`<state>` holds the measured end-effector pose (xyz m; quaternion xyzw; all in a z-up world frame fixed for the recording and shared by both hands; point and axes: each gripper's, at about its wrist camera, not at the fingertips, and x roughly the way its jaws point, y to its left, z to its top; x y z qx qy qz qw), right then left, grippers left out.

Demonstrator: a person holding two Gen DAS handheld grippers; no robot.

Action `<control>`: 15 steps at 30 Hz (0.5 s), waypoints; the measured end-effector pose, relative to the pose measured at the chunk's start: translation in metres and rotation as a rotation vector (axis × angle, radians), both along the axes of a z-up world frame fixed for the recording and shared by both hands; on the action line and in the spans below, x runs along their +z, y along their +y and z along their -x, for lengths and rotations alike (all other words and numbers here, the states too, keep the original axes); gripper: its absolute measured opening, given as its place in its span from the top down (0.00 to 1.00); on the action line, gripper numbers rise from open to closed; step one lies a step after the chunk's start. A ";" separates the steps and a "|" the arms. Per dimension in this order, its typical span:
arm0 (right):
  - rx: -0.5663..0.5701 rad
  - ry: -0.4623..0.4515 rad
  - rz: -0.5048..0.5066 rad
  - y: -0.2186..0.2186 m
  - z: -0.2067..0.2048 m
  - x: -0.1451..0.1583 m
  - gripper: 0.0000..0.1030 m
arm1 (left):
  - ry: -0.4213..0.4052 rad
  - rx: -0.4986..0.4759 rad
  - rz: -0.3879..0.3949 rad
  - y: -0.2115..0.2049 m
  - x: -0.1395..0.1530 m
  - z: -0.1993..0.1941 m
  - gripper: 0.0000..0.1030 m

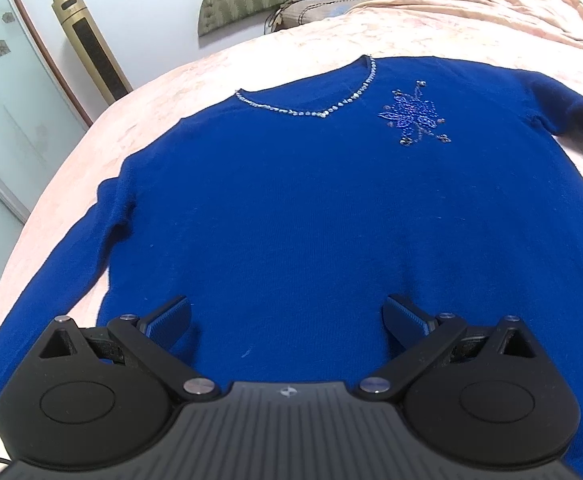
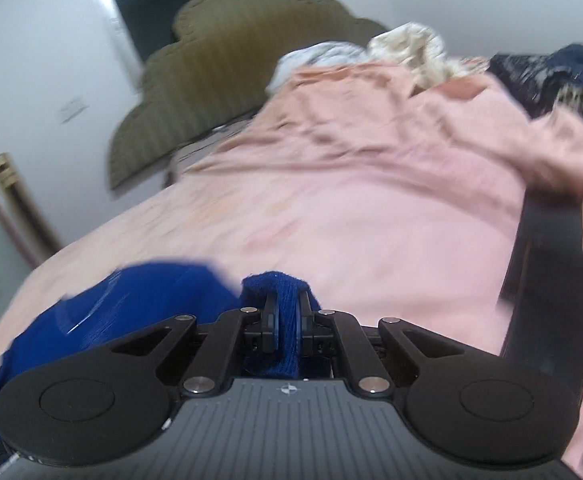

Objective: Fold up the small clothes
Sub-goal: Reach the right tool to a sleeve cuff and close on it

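A royal-blue knit sweater (image 1: 299,208) lies face up on the pink bedspread (image 1: 471,36), neckline away from me, with a beaded V collar and a beaded flower (image 1: 413,118) on the chest. My left gripper (image 1: 287,318) hovers open over the sweater's lower body, with nothing between its fingers. In the right wrist view my right gripper (image 2: 288,322) is shut on a bunch of the same blue sweater (image 2: 155,300); the knit fills the gap between the pads and trails off to the left. That view is blurred.
An olive padded headboard (image 2: 211,76) stands at the far end of the bed. A rumpled peach cover (image 2: 391,120) and a pile of light and dark clothes (image 2: 551,72) lie at the back right. A black bar-shaped object (image 2: 547,280) rests at right. A gold tower appliance (image 1: 91,44) stands left.
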<state>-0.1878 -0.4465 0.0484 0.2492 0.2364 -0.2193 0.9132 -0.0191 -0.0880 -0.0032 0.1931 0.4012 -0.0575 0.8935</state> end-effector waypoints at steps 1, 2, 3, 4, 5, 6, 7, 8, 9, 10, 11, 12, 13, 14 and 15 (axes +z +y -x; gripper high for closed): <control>-0.033 0.008 0.003 -0.018 -0.007 -0.002 0.91 | -0.002 0.006 -0.001 0.002 0.001 0.000 0.00; -0.033 0.008 0.003 -0.018 -0.007 -0.002 0.91 | -0.004 0.013 0.000 0.004 0.001 -0.001 0.00; -0.074 0.029 0.021 -0.030 -0.013 -0.005 0.90 | -0.005 0.018 0.001 0.005 0.002 -0.001 0.00; -0.134 0.123 0.053 -0.055 -0.025 -0.016 0.86 | -0.004 0.023 0.003 0.007 0.002 -0.002 0.00; -0.184 0.175 0.058 -0.065 -0.027 -0.024 0.76 | -0.003 0.024 0.004 0.008 0.003 -0.002 0.00; -0.257 0.198 0.053 -0.075 -0.024 -0.031 0.72 | -0.003 0.025 0.005 0.009 0.003 -0.002 0.00; -0.312 0.201 0.043 -0.080 -0.019 -0.035 0.56 | -0.004 0.025 0.003 0.010 0.003 -0.002 0.00; -0.312 0.201 0.043 -0.080 -0.019 -0.035 0.39 | -0.005 0.026 0.001 0.010 0.003 -0.002 0.00; -0.371 0.171 0.039 -0.083 -0.008 -0.036 0.37 | -0.005 0.026 -0.001 0.011 0.003 -0.003 0.00; -0.469 0.064 0.060 -0.076 0.021 -0.031 0.37 | -0.005 0.025 -0.002 0.011 0.003 -0.003 0.00; -0.490 0.008 0.051 -0.071 0.035 -0.028 0.37 | -0.005 0.023 -0.002 0.010 0.003 -0.004 0.00; -0.483 -0.040 0.018 -0.070 0.043 -0.025 0.37 | -0.005 0.020 -0.001 0.009 0.003 -0.004 0.00; -0.462 -0.078 -0.028 -0.066 0.050 -0.025 0.37 | -0.005 0.016 0.001 0.008 0.003 -0.004 0.00; -0.430 -0.116 -0.095 -0.063 0.056 -0.027 0.37 | -0.007 0.011 0.003 0.007 0.004 -0.004 0.00; -0.399 -0.147 -0.181 -0.059 0.060 -0.033 0.37 | -0.008 0.006 0.004 0.005 0.004 -0.003 0.00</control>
